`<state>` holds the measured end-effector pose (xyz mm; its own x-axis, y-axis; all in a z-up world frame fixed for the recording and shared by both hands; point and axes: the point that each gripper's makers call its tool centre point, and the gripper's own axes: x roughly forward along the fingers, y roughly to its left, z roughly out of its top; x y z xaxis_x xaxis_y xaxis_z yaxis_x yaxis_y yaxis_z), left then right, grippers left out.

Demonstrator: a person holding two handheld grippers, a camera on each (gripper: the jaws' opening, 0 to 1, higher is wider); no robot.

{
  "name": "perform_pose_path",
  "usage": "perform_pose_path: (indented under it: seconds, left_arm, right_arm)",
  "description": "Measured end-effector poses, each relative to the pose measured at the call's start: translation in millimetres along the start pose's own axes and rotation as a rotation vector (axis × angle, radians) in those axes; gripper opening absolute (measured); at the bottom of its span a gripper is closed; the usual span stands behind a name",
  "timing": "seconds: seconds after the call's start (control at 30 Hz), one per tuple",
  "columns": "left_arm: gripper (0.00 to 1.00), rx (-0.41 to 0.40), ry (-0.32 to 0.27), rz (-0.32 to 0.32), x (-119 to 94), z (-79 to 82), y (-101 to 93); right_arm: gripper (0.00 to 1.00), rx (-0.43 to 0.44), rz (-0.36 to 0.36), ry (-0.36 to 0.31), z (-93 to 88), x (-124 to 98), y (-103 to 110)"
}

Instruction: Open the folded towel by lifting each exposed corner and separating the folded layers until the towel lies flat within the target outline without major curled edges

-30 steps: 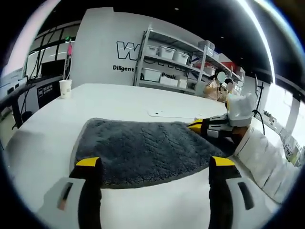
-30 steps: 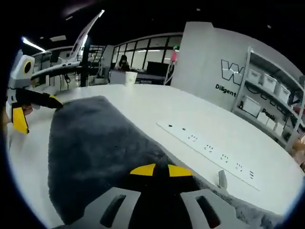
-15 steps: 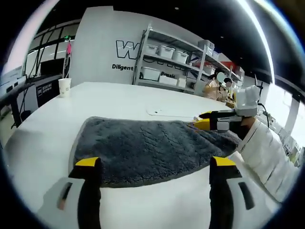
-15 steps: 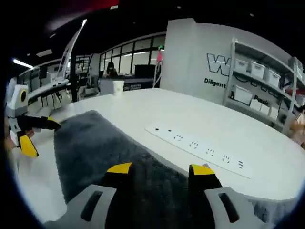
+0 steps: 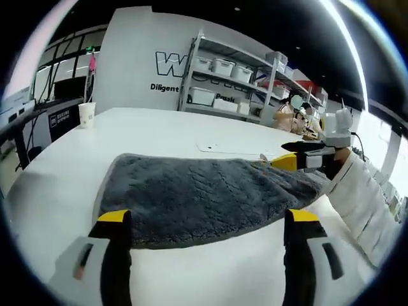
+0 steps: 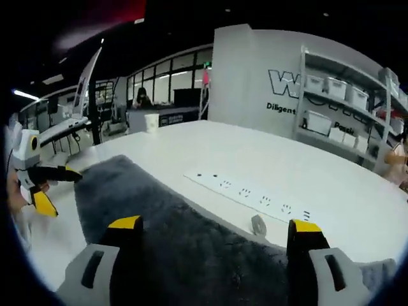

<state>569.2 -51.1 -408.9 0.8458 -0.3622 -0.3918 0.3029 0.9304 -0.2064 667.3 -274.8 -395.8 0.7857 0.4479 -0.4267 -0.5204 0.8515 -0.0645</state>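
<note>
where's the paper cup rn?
The paper cup stands on the white table at the left of the left gripper view, well beyond the grey towel. In the right gripper view it sits at the table's far edge.

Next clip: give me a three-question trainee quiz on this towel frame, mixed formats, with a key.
1. True or false: the right gripper is clamped on the grey towel.
2. What white item lies on the table beyond the towel? A) power strip B) plate C) book
3. Fill in: a paper ____ stands at the table's far edge.

Key:
1. False; its fingers stand apart.
2. A, the power strip.
3. cup.
</note>
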Motion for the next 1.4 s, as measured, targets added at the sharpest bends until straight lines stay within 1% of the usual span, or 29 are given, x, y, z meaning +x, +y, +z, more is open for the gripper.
perform_pose_path:
  seconds: [0.1, 0.23, 0.37, 0.5, 0.6, 0.67, 0.73, 0.9, 1.07, 1.23, 1.33, 1.4]
  left_arm:
    - [0.99, 0.002, 0.006, -0.001, 0.3, -1.7, -0.6]
    - [0.99, 0.004, 0.012, -0.001, 1.3, -2.4, -0.3]
    - [0.99, 0.004, 0.01, 0.0, 0.9, -1.8, -0.9]
    - [0.99, 0.001, 0.012, 0.0, 1.3, -1.9, -0.3]
    - [0.99, 0.003, 0.014, 0.002, 1.2, -2.3, 0.1]
    - [0.99, 0.001, 0.013, 0.001, 1.1, -2.0, 0.0]
    - [0.99, 0.003, 0.014, 0.0, 1.0, -2.5, -0.6]
    - [0.99, 0.003, 0.014, 0.001, 0.8, -2.3, 0.2]
    - [0.99, -0.001, 0.016, 0.003, 0.9, -2.4, 2.5]
    - [0.98, -0.003, 0.014, 0.002, 0.0, -2.5, 2.3]
    - [0.98, -0.006, 0.015, 0.003, -0.2, -3.1, 3.2]
    - [0.98, -0.007, 0.014, 0.004, -0.3, -3.1, 3.4]
  right_arm:
    - [0.99, 0.005, -0.017, 0.004, -4.7, -5.6, -9.5]
    - [0.99, 0.006, -0.034, 0.005, -10.0, -13.5, -21.7]
    - [0.99, 0.019, -0.054, 0.0, -10.6, -17.0, -44.8]
    - [0.96, 0.035, -0.066, -0.007, -10.2, -19.9, -61.2]
    - [0.95, 0.024, -0.079, -0.009, -10.5, -24.2, -70.9]
    - [0.93, 0.019, -0.091, -0.008, -12.2, -27.5, -78.6]
    - [0.91, 0.034, -0.101, -0.003, -16.0, -29.8, -86.4]
    - [0.78, 0.047, -0.119, 0.004, -23.2, -34.9, -102.7]
    - [0.62, 0.031, -0.112, 0.003, -26.9, -36.5, -110.0]
    - [0.44, 0.0, -0.132, 0.048, -42.9, -35.0, -120.7]
    - [0.35, 0.007, -0.144, 0.059, -49.1, -36.4, -128.3]
    - [0.31, 0.023, -0.15, 0.061, -53.5, -39.1, -131.8]
